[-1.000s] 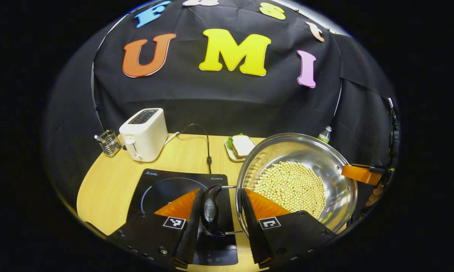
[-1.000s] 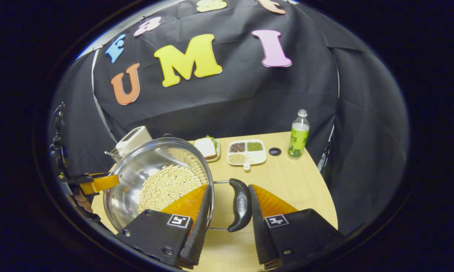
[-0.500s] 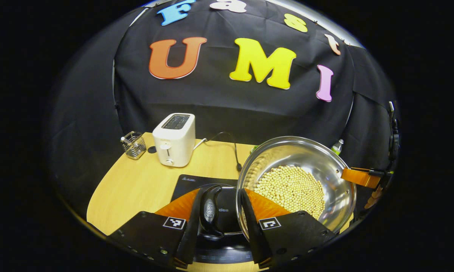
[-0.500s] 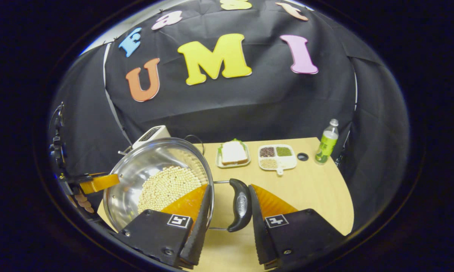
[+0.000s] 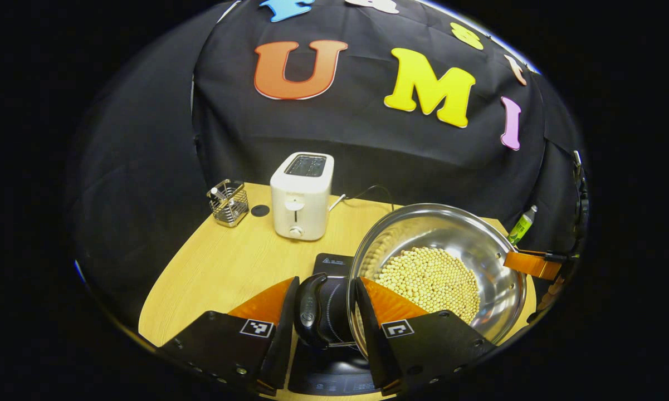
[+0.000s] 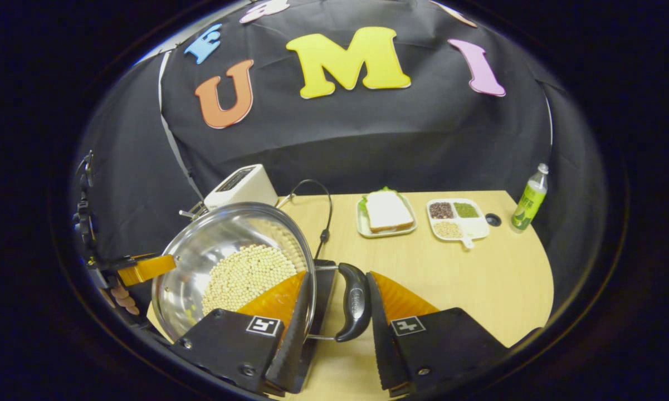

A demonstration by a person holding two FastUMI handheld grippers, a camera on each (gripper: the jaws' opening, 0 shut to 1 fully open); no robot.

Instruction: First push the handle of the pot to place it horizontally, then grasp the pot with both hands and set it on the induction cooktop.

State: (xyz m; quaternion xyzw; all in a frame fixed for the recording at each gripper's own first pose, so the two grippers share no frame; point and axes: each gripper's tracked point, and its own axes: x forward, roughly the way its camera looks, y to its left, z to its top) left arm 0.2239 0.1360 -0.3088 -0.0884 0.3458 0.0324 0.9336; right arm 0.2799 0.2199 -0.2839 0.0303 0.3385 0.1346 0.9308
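Above the tabletop (image 5: 223,267), one steel pot (image 5: 473,250) of beans hangs over one induction cooktop (image 5: 326,379); two grippers' fingers, left gripper (image 5: 323,312) and right gripper (image 6: 337,312), each close narrowly around a pot handle.

Both views close above the table (image 5: 223,267), from opposite sides of the pot (image 5: 468,234) (shared)

Between your tongs sits a polished, mirror-bright metal pot (image 5: 479,245); its handle (image 6: 353,302) looks glossy plastic; beneath, a matt wood-grain counter (image 6: 479,278).
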